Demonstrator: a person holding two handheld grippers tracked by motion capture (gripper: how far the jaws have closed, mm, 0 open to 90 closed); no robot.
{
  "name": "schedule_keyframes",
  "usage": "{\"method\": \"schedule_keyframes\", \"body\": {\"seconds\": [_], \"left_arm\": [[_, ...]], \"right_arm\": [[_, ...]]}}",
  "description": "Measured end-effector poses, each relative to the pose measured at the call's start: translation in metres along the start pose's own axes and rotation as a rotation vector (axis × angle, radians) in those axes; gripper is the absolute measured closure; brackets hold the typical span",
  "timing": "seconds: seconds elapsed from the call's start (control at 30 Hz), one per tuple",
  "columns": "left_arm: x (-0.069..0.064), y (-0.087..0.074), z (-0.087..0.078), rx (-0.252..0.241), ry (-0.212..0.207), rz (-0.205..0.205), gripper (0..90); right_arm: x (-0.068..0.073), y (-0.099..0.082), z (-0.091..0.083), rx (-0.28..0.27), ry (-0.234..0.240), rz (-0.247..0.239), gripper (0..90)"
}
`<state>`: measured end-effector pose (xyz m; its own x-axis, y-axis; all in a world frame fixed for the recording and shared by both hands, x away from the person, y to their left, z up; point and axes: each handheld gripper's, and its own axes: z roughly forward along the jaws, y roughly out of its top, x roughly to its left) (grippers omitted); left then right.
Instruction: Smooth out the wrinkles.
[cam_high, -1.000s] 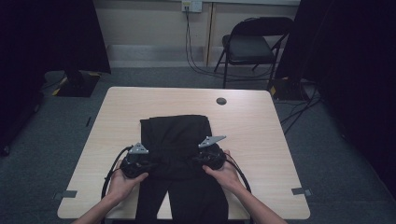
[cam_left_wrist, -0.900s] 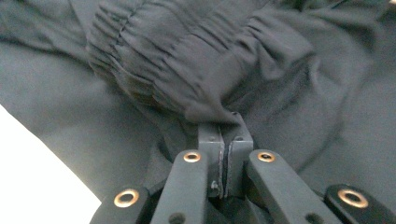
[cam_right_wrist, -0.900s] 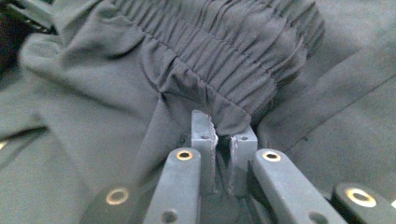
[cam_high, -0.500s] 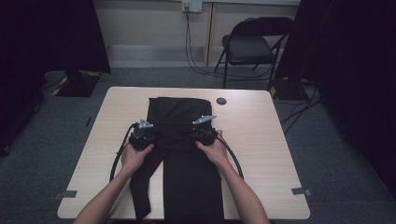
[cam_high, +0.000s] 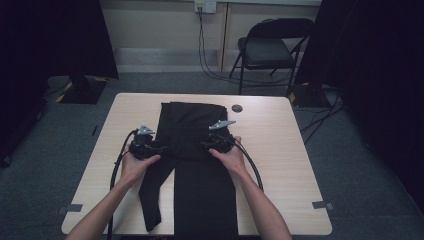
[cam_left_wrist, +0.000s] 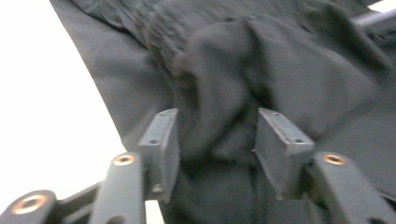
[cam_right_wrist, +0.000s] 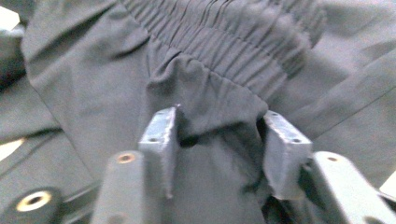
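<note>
1. High view: A pair of black pants (cam_high: 192, 150) lies in the middle of the light wooden table (cam_high: 285, 150). The far part is folded over, and the legs hang off the near edge. The left gripper (cam_high: 145, 146) sits at the left side of the fold. The right gripper (cam_high: 216, 141) sits at the right side. There is bare table on both sides, so the hands have room to slide out. A small black disc (cam_high: 237, 108) lies near the far edge, clear of the cloth.

2. Left gripper view: The jaws have just been opening. A bump of dark cloth sits between the pads (cam_left_wrist: 161, 140), which no longer squeeze it.

3. Right gripper view: These jaws have just been opening too. The stretchy waistband (cam_right_wrist: 224, 46) lies just ahead, with a loose fold between the pads (cam_right_wrist: 161, 135).

4. To do this well, I think both grippers should lift straight off, so the fold stays flat and even.
</note>
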<state>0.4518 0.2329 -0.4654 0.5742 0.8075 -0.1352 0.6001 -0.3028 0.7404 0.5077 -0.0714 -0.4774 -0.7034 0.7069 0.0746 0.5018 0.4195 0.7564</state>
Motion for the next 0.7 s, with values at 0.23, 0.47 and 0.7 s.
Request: {"method": "schedule_keyframes", "body": {"seconds": [0.23,0.47,0.7], "left_arm": [[-0.024,-0.046,-0.034,0.074,-0.054,0.029,36.0],[-0.041,-0.065,-0.033,0.133,-0.045,0.102,31.1],[-0.045,-0.066,-0.029,0.102,-0.007,0.19,60.0]], "right_arm": [[0.001,-0.001,-0.019,-0.036,-0.019,0.006,39.7],[0.013,-0.014,-0.044,-0.067,-0.011,-0.01,39.7],[0.013,-0.028,-0.057,-0.067,0.009,-0.011,40.0]]}}
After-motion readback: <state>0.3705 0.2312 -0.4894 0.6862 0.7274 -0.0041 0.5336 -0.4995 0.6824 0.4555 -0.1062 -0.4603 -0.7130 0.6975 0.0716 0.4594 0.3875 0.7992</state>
